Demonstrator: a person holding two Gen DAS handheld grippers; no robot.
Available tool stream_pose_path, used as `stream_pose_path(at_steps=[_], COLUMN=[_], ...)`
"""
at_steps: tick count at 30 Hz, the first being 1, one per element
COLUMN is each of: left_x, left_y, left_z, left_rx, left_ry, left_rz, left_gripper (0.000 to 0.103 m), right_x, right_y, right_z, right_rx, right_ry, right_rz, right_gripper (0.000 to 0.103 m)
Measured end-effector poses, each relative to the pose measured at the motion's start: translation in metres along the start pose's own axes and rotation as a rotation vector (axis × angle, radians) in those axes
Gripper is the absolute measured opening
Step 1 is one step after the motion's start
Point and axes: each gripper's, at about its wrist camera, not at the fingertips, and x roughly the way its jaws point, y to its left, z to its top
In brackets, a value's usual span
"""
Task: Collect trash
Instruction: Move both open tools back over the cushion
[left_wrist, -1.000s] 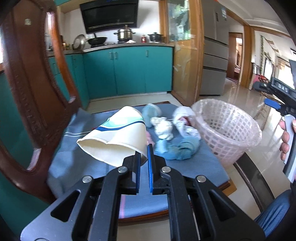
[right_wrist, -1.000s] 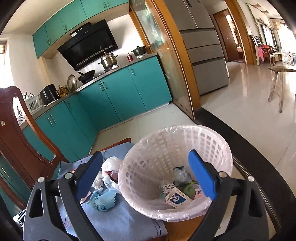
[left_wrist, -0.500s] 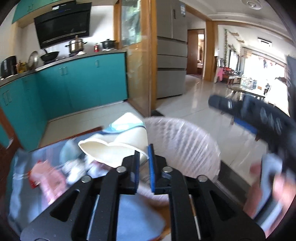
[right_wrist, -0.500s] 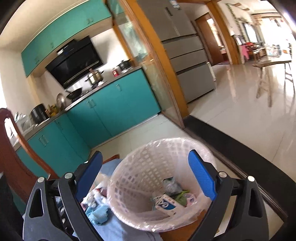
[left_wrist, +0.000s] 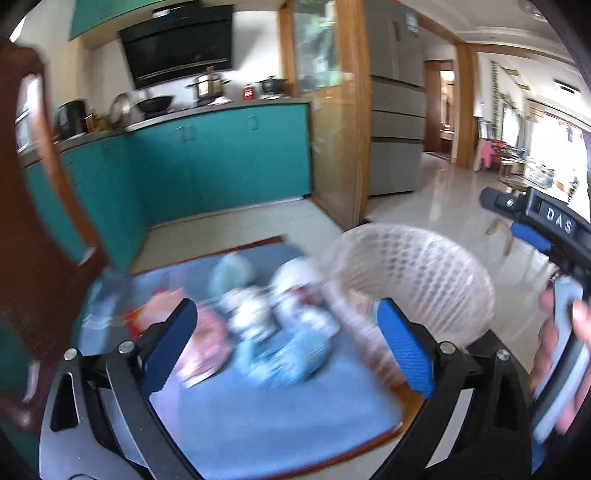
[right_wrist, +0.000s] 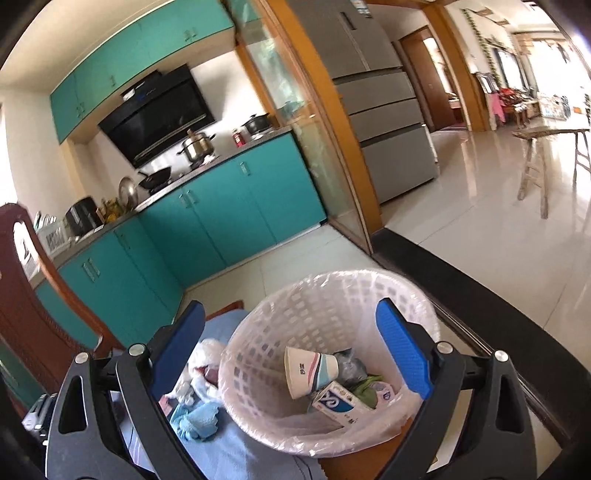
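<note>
The left gripper (left_wrist: 286, 345) has just spread its fingers wide, holding nothing. The paper cup (right_wrist: 312, 371) lies in the basket (right_wrist: 424, 306). The right gripper (right_wrist: 291, 349) is open too. Swinging back fast, the left fingers could bump the basket just beside them and tip it.

Wooden chair (right_wrist: 22, 314), blue cushion (left_wrist: 258, 417): crumpled trash (left_wrist: 266, 325), white basket (right_wrist: 369, 295).

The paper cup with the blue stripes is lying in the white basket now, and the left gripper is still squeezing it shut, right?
Not quite. The paper cup does lie in the white basket, but the left gripper is not squeezing it: its jaws have just been opening and stand wide apart with nothing between them. The left wrist view shows this.
</note>
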Motion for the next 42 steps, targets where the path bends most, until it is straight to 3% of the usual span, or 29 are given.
stream_pose_path(at_steps=[4,11,15,21,42], left_x=[-0.027,-0.046,-0.050,-0.052,-0.049], left_y=[0.058,0.103,0.107,0.107,0.103], left_z=[-0.031,-0.071,-0.073,-0.071,-0.071], left_rx=[-0.123,-0.239,-0.205,-0.213,-0.212], left_ry=[0.026,0.077,0.067,0.059,0.066], left_rz=[0.063,0.109,0.135,0.112,0.102], left_gripper=[0.099,0.099,0.099,0.099,0.099], right_x=[0.000,-0.004,-0.002,0.001,0.002], right_y=[0.020,0.069,0.102,0.126,0.128], right_z=[-0.012,-0.042,-0.067,-0.092,-0.097], right_rx=[-0.061,-0.180,-0.270,-0.344,-0.357], right_ry=[0.027,0.099,0.172,0.226,0.236], right_rz=[0.027,0.100,0.142,0.161,0.160], right_gripper=[0.092,0.092,0.092,0.092,0.092])
